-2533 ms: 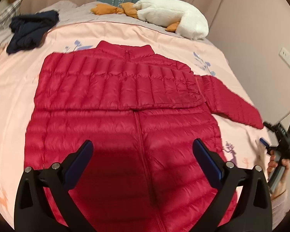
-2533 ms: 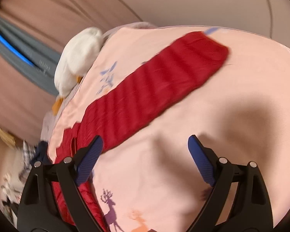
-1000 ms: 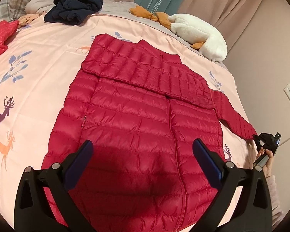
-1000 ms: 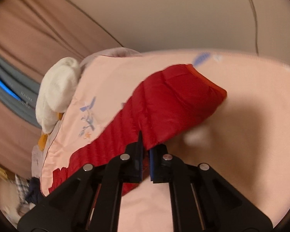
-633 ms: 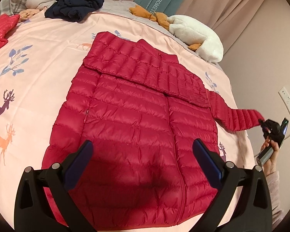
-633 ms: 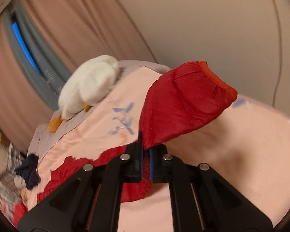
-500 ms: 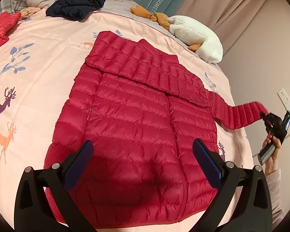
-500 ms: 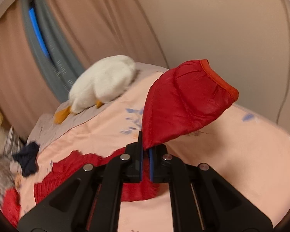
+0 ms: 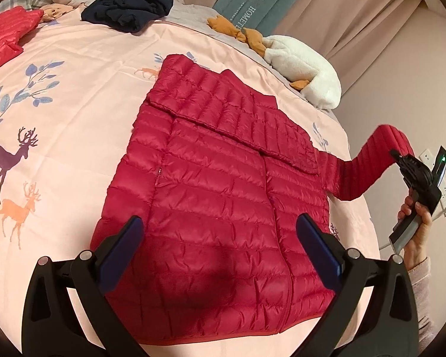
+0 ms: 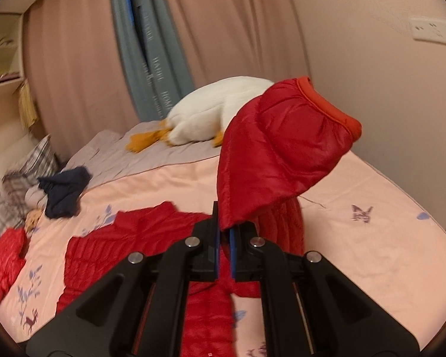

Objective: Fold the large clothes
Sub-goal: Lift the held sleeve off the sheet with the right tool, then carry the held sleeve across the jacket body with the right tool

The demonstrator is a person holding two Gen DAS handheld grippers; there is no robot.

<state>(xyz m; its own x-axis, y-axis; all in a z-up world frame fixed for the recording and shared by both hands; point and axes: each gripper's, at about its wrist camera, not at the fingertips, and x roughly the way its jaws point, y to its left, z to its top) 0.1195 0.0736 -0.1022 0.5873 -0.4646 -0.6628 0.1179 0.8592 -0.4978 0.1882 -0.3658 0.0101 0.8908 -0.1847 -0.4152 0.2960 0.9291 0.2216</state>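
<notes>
The sleeve (image 10: 282, 154), pinched thinly in the closed right tongs (image 10: 224, 232) while the left tongs (image 9: 220, 255) are held wide over the jacket (image 9: 223, 202), could probably be lost through the slick fabric slipping out.

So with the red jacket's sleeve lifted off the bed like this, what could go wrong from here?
The right gripper pinches only the sleeve edge near the cuff; the slick fabric could slip out mid-fold. Pulling the sleeve could also drag the red jacket, disturbing the other sleeve, already folded across the chest. The left gripper hangs open above the hem, pinning nothing.
</notes>
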